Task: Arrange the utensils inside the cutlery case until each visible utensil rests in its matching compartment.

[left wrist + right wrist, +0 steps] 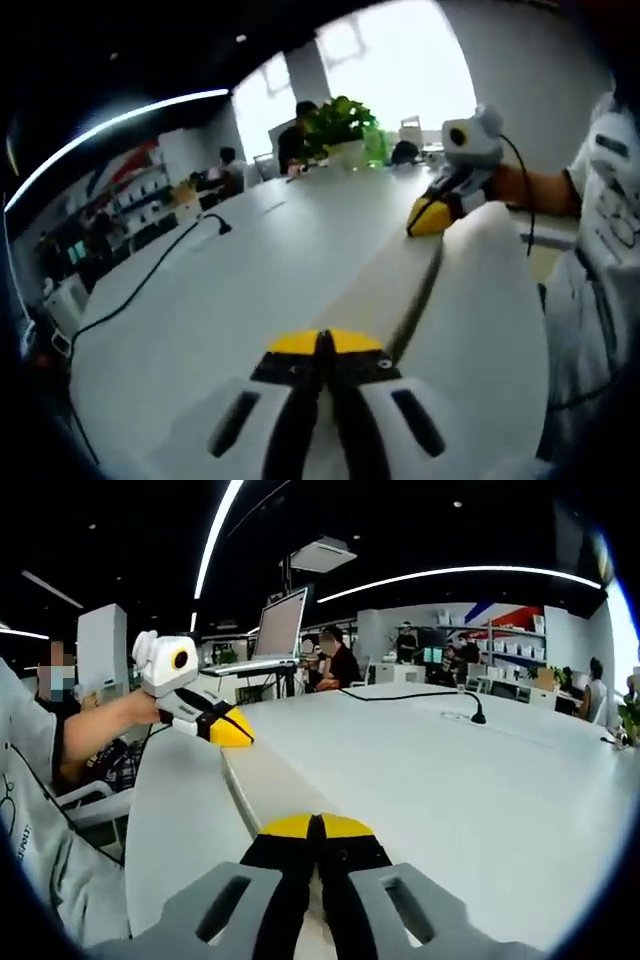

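In the left gripper view my left gripper (325, 343) rises from the bottom with its yellow tips pressed together, shut on nothing, over the white table (250, 270). My right gripper (433, 217) comes in from the right, held by a hand, its yellow tip low by the table's seam (418, 290). In the right gripper view my right gripper (317, 826) is shut and empty above the white table (420, 780). The left gripper (231, 731) reaches in from the left there, its tip touching the tabletop at the seam (255, 780).
A black cable (150, 280) runs across the table to a plug (478, 718). A potted plant (340, 125) stands at the far end. A laptop (280, 625) sits raised on a stand. People sit beyond the table. My sleeve (600, 260) is at the right.
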### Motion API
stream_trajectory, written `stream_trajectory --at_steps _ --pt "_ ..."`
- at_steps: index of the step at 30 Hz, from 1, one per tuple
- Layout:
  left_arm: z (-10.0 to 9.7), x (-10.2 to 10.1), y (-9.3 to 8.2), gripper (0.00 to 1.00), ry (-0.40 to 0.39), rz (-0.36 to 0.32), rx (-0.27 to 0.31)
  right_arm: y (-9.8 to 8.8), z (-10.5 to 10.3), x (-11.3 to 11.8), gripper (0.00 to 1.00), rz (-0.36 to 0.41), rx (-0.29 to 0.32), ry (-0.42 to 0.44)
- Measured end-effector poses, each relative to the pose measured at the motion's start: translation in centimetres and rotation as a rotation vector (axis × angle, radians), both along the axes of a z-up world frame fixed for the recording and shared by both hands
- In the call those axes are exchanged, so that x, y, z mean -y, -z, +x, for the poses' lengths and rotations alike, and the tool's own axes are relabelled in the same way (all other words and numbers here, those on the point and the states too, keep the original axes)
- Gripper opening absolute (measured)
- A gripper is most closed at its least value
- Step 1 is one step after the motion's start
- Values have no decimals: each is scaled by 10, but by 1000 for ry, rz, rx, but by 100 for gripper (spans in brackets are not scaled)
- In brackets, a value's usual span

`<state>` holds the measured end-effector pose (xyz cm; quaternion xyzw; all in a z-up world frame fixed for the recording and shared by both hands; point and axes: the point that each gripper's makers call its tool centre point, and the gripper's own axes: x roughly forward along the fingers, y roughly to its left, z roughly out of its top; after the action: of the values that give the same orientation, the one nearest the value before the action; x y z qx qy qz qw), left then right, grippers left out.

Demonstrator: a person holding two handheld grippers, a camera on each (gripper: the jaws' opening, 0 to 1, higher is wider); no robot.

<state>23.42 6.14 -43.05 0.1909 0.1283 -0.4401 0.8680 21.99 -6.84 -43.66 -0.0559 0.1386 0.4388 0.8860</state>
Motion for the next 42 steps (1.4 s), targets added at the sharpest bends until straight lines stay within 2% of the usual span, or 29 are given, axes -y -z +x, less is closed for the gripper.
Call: stream_trajectory --at_steps 2,7,9,10,11,14,18,21,24,26,28,29,30,31,33,35,37,40,42 --pt "-4 7 0 3 16 -32 -21 0 0 0 0 -1 -3 1" --pt "-5 14 -1 2 24 -50 -18 0 1 -1 0 -2 1 7" --pt "-11 19 0 0 29 -105 -67 1 0 -1 0 -3 7 8" --pt "-10 19 0 0 28 -103 -61 1 0 -1 0 -5 9 9" --pt "-11 20 0 0 44 -92 -31 1 0 -1 0 -8 10 11" --pt "-13 21 1 0 32 -89 -22 2 0 -1 0 -13 7 11" --pt "-12 19 2 0 13 -130 -43 2 0 -1 0 -18 -1 8" --pt "-14 20 3 0 4 -132 -20 3 0 -2 0 -20 -1 4" --pt "-12 19 2 0 10 -232 -67 2 0 -2 0 -13 4 8" --pt "-12 20 2 0 8 -208 -51 1 0 -2 0 -11 3 12" --pt "-10 20 2 0 11 -196 -72 0 -1 -2 0 -9 5 2" --pt "-10 20 2 0 28 -206 -107 0 -5 -3 0 -3 -14 -34" --pt "-9 19 3 0 16 -223 -151 -2 -3 0 0 39 -64 -9" --pt "-4 15 2 0 -25 -228 -173 -5 3 5 7 71 -77 18" --pt "7 11 -7 0 -36 -235 -108 -6 9 15 16 86 -87 49" --pt "11 9 -9 2 -56 -254 -124 -3 13 23 11 73 -74 69" --pt "14 9 -9 2 -70 -248 -117 -2 15 30 10 69 -67 89" --pt "19 5 -2 2 -95 -151 -75 -2 17 35 9 78 -73 108" --pt "20 5 4 2 -106 -121 -81 -1 18 36 5 52 -42 109"
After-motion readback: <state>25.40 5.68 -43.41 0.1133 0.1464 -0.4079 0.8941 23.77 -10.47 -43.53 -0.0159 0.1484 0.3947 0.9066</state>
